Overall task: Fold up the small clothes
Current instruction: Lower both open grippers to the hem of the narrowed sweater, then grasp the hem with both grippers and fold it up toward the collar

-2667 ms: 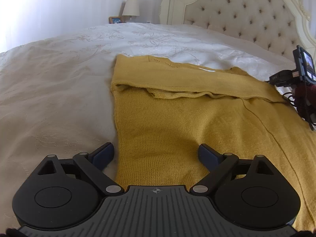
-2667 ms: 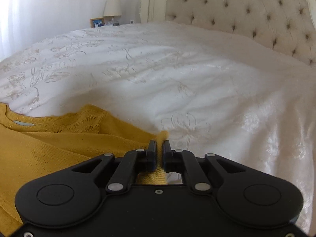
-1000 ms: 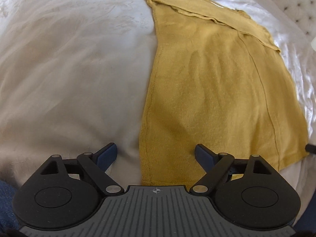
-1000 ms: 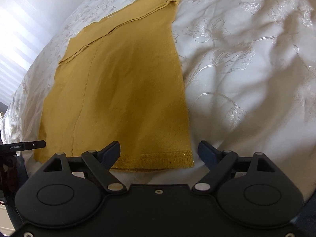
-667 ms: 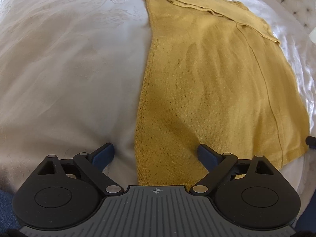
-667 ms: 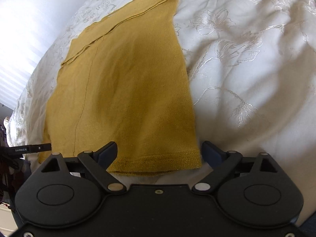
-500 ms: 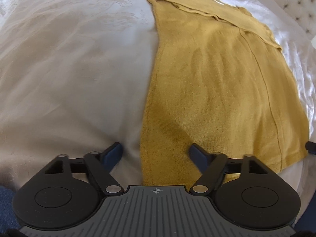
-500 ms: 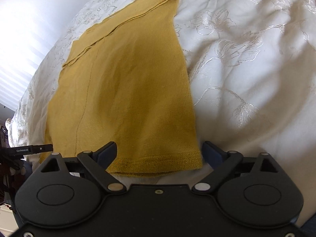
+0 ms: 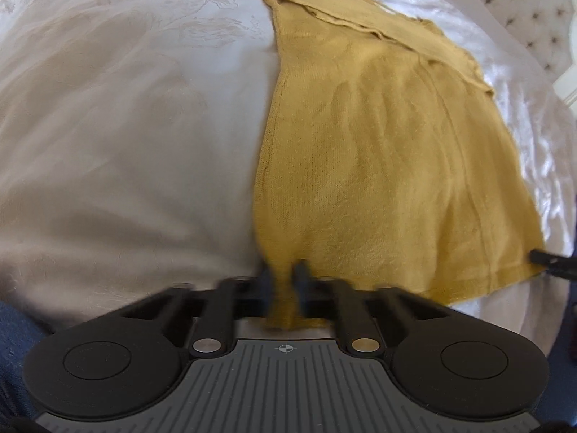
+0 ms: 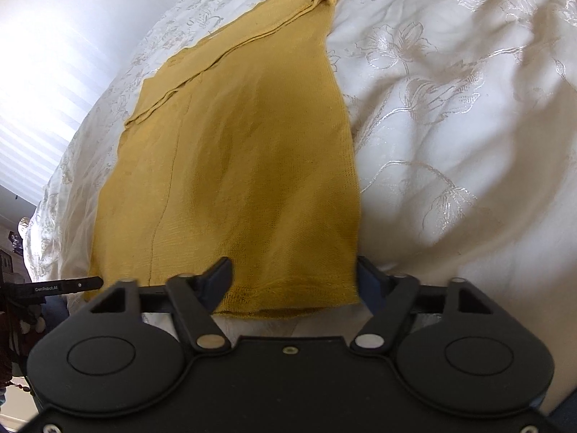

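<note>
A mustard-yellow knit top (image 9: 378,151) lies flat on the bed, its sleeves folded across the far end. My left gripper (image 9: 285,270) is shut on the near left corner of its hem, and the cloth bunches between the fingers. In the right wrist view the same top (image 10: 245,166) stretches away from me. My right gripper (image 10: 294,274) is open, its fingers on either side of the near right hem corner, which lies between them. The left gripper's tip (image 10: 65,285) shows at the far left, at the other hem corner.
The white embroidered bedspread (image 9: 119,126) covers the bed around the top, with creases on the right side (image 10: 461,126). A tufted headboard (image 9: 533,3) stands at the far right. Dark furniture and clutter (image 10: 14,288) sit off the bed's left edge.
My left gripper went from open over the hem's left corner to shut on it. My right gripper has narrowed a little around the right corner but stays open.
</note>
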The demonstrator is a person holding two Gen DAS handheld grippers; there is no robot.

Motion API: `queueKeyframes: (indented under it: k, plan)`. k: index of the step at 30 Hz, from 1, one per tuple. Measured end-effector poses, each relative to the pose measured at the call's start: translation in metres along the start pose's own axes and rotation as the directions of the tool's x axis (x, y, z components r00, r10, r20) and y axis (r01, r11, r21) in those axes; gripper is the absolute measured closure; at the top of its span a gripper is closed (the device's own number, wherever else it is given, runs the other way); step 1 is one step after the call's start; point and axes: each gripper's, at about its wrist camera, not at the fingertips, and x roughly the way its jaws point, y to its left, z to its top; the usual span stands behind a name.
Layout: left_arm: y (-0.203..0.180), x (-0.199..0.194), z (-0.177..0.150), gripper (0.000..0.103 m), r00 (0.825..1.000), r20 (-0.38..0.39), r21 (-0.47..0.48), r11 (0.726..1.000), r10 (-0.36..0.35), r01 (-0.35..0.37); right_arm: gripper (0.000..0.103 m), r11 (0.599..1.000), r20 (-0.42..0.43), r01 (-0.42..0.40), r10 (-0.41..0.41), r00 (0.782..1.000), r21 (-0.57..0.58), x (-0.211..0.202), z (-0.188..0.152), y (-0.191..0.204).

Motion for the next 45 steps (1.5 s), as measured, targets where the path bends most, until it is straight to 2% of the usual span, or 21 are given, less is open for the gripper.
queueKeyframes:
  k: [2, 3, 7, 10, 13, 16, 22, 28, 30, 32, 34, 38, 39, 41, 42, 45]
  plan:
    - [0.001, -0.005, -0.003, 0.098, 1.0, 0.027, -0.01, 1.0, -0.009, 0.009, 0.071, 1.0, 0.002, 0.004, -0.004, 1.0, -0.002, 0.0, 0.0, 0.002]
    - [0.0, -0.008, -0.003, 0.098, 0.999, 0.045, -0.01, 1.0, -0.02, 0.021, 0.081, 1.0, 0.006, 0.001, -0.001, 1.0, -0.006, -0.002, 0.0, 0.004]
    - [-0.004, -0.022, -0.001, 0.098, 0.99, 0.108, -0.043, 0.995, -0.089, 0.094, 0.085, 0.999, 0.061, -0.046, 0.046, 0.997, -0.006, -0.017, -0.001, 0.006]
    - [-0.007, -0.037, 0.007, 0.098, 0.977, 0.172, -0.051, 0.99, -0.124, 0.134, 0.085, 0.986, 0.14, -0.149, 0.137, 0.981, 0.075, -0.032, 0.002, -0.001]
    - [-0.011, -0.053, 0.025, 0.098, 0.956, 0.249, -0.059, 0.983, -0.154, 0.173, 0.085, 0.968, 0.219, -0.217, 0.187, 0.958, 0.124, -0.042, 0.01, -0.001]
    - [-0.013, -0.067, 0.045, 0.098, 0.93, 0.325, -0.059, 0.978, -0.17, 0.2, 0.085, 0.962, 0.286, -0.246, 0.204, 0.936, 0.119, -0.051, 0.025, 0.005]
    - [-0.016, -0.071, 0.095, 0.098, 0.89, 0.416, -0.058, 0.971, -0.188, 0.232, 0.085, 0.956, 0.385, -0.281, 0.228, 0.894, 0.087, -0.058, 0.078, 0.012]
    - [-0.008, -0.059, 0.155, 0.098, 0.853, 0.489, -0.098, 0.96, -0.184, 0.263, 0.086, 0.962, 0.432, -0.27, 0.222, 0.874, 0.051, -0.04, 0.143, 0.015]
    - [-0.006, -0.051, 0.174, 0.103, 0.844, 0.509, -0.106, 0.96, -0.172, 0.26, 0.091, 0.96, 0.451, -0.274, 0.22, 0.865, 0.058, -0.031, 0.165, 0.013]
    - [-0.001, -0.042, 0.19, 0.103, 0.85, 0.504, -0.125, 0.961, -0.154, 0.248, 0.091, 0.97, 0.461, -0.24, 0.194, 0.866, 0.042, -0.019, 0.189, 0.013]
    - [0.004, -0.032, 0.196, 0.103, 0.863, 0.483, -0.132, 0.962, -0.148, 0.239, 0.083, 0.985, 0.45, -0.172, 0.156, 0.879, -0.004, -0.004, 0.206, 0.014]
    - [0.009, -0.016, 0.188, 0.102, 0.889, 0.438, -0.076, 0.98, -0.134, 0.185, 0.083, 0.992, 0.344, -0.078, 0.109, 0.933, -0.104, 0.023, 0.208, 0.025]
    - [0.011, -0.014, 0.183, 0.102, 0.892, 0.435, -0.063, 0.983, -0.127, 0.171, 0.078, 0.988, 0.31, -0.053, 0.095, 0.946, -0.142, 0.029, 0.201, 0.028]
    - [0.016, -0.007, 0.175, 0.098, 0.901, 0.417, -0.045, 0.988, -0.117, 0.149, 0.057, 0.983, 0.262, -0.049, 0.095, 0.96, -0.176, 0.04, 0.188, 0.029]
    - [0.019, -0.004, 0.171, 0.096, 0.908, 0.403, -0.045, 0.989, -0.112, 0.141, 0.042, 0.981, 0.241, -0.059, 0.103, 0.965, -0.184, 0.044, 0.181, 0.028]
    - [0.027, 0.002, 0.163, 0.096, 0.927, 0.362, -0.044, 0.991, -0.101, 0.125, 0.04, 0.97, 0.19, -0.024, 0.072, 0.979, -0.242, 0.06, 0.167, 0.03]
